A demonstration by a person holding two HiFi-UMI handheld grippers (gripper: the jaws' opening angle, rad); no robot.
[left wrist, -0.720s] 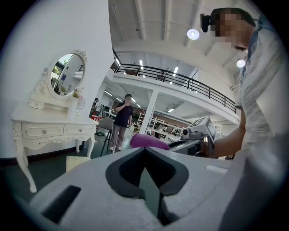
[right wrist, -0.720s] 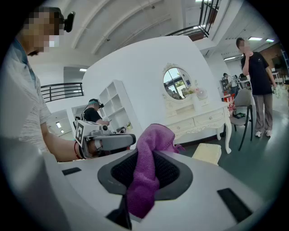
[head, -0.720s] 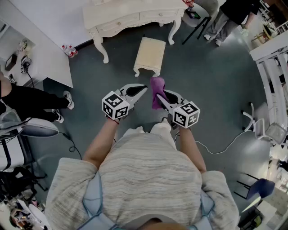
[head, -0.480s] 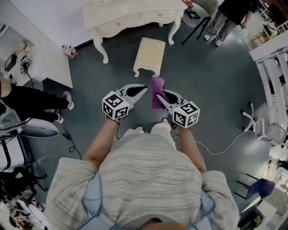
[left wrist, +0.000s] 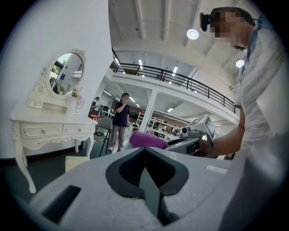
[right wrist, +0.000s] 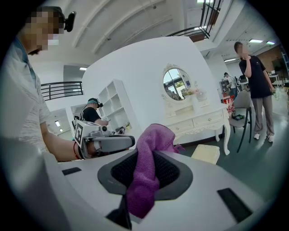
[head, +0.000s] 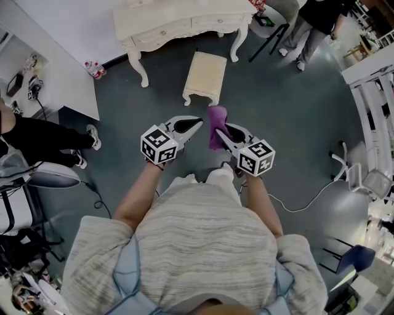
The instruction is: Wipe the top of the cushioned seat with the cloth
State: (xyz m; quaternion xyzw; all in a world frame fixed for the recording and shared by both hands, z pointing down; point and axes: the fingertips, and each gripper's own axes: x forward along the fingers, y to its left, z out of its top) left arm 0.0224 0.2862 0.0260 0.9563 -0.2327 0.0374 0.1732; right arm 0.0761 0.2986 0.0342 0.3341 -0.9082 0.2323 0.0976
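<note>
**Mia:** What is the left gripper (head: 196,123) doing?

**Ben:** Its jaws are squeezed tight together. Nothing is in them.

**Mia:** And the right gripper (head: 219,130)?

**Ben:** It pinches the purple cloth (head: 215,120). The cloth is up in the air, just beside the left gripper, not on the seat.

**Mia:** How will the cloth feel?

**Ben:** Soft, light and floppy, I think. It bunches up over the jaws. Holding it by the middle looks fine, with a loose bit free to rub with.

**Mia:** Where is the cushioned seat (head: 206,72)?

**Ben:** At twelve o'clock, well apart from the grippers. Its top is pale and bare. I think it squishes a little when pushed.

**Mia:** What about the room?

**Ben:** The floor (head: 289,123) is dark gray. A white dressing table (head: 184,18) stands past the seat at twelve o'clock. A person (head: 314,24) stands at one o'clock. A white cable (head: 308,200) lies at four o'clock.
</note>
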